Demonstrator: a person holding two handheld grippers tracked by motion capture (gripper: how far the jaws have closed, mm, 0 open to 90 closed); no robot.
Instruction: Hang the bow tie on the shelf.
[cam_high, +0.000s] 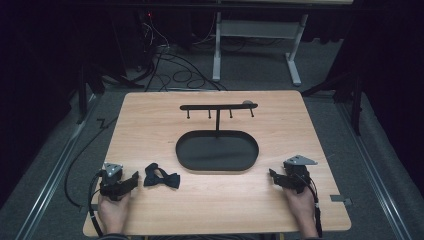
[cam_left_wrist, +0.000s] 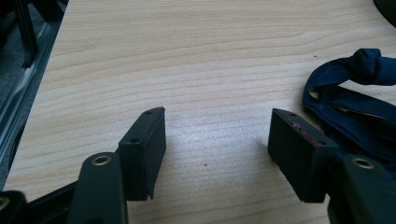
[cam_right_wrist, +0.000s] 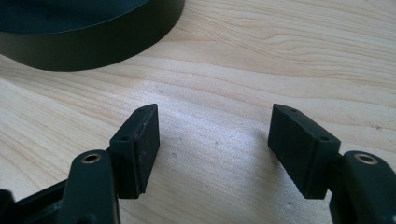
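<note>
Bow tie (cam_high: 161, 176), dark blue and knotted in the middle, lay flat on the wooden table (cam_high: 150, 120) just to the right of my left gripper (cam_high: 134, 178), near the front edge. In the left gripper view the tie (cam_left_wrist: 355, 93) sat beside the right-hand jaw, very close, though I could not tell whether it touched. My left gripper's jaws stood wide apart with bare wood between them, grasping nothing. My right gripper (cam_high: 272, 175) rested near the table's right front corner, jaws likewise spread and empty, pointing toward the black oval tray (cam_high: 217, 151), whose rim (cam_right_wrist: 93, 46) lay well ahead of the pads. Bare wood stretched between my two grippers and in front of the tray. I counted one bow tie, one tray, and one black stand (cam_high: 218, 107) with four pegs rising from the tray's back edge.
</note>
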